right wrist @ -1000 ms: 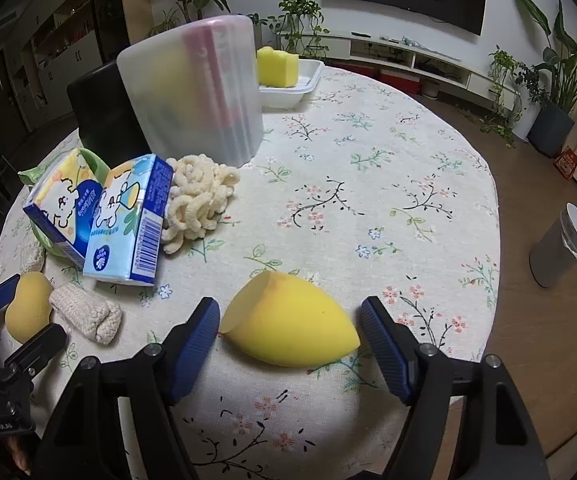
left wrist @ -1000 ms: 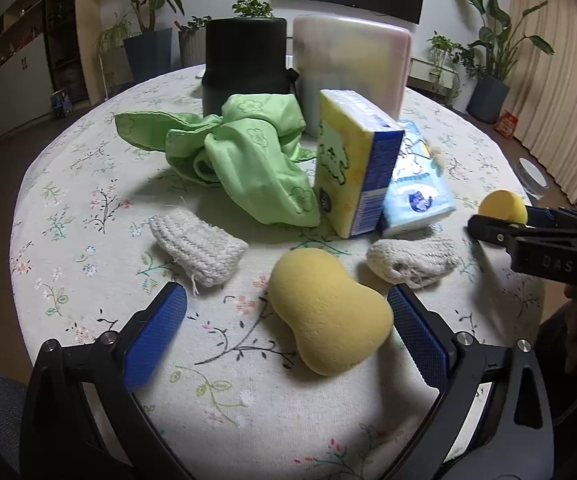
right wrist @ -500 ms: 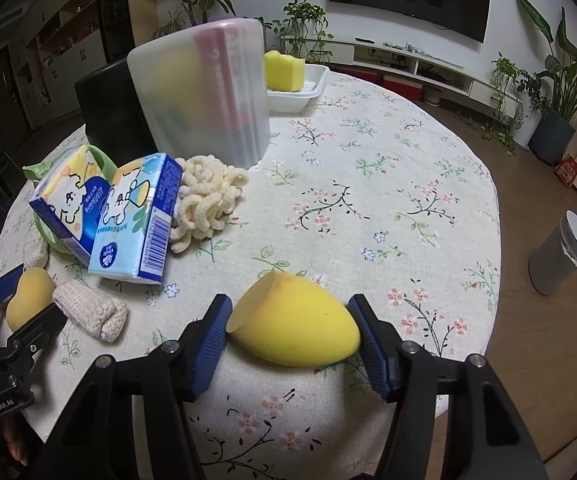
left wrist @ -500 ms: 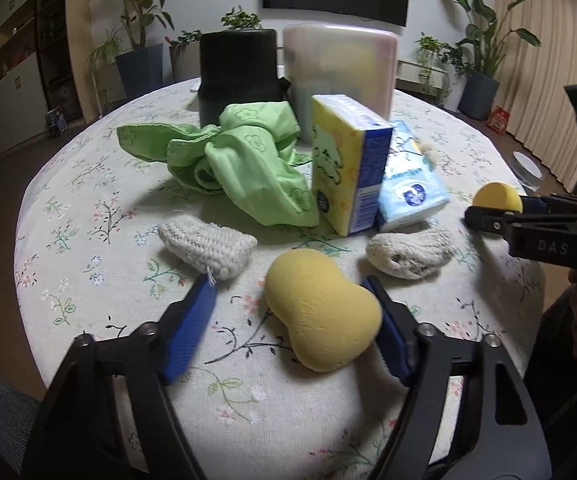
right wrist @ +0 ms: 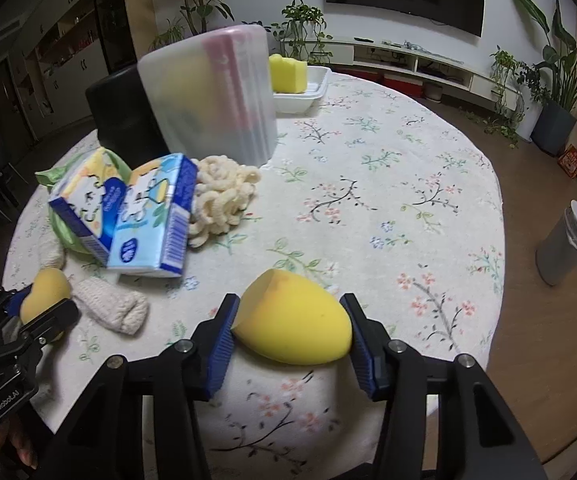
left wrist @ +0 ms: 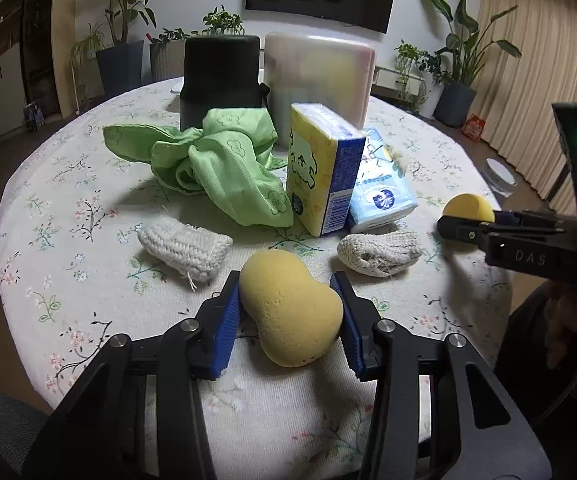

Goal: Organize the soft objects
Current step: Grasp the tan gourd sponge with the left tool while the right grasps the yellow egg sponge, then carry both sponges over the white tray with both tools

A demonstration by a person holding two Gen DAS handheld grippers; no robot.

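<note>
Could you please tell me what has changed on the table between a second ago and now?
Both sets of jaws have narrowed and are closing. The left gripper now has its pads against the peanut-shaped sponge, and the right gripper has its pads against the egg-shaped sponge. Both sponges rest where they were. The green cloth, tissue packs and knitted pieces have not moved.

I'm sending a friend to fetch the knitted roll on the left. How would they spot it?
Start at the crumpled green cloth on the flowered table. Just in front of it lies the knitted roll, left of the peanut-shaped sponge. Unlike the frayed roll on the right, it is tidy, ribbed and whiter.
</note>
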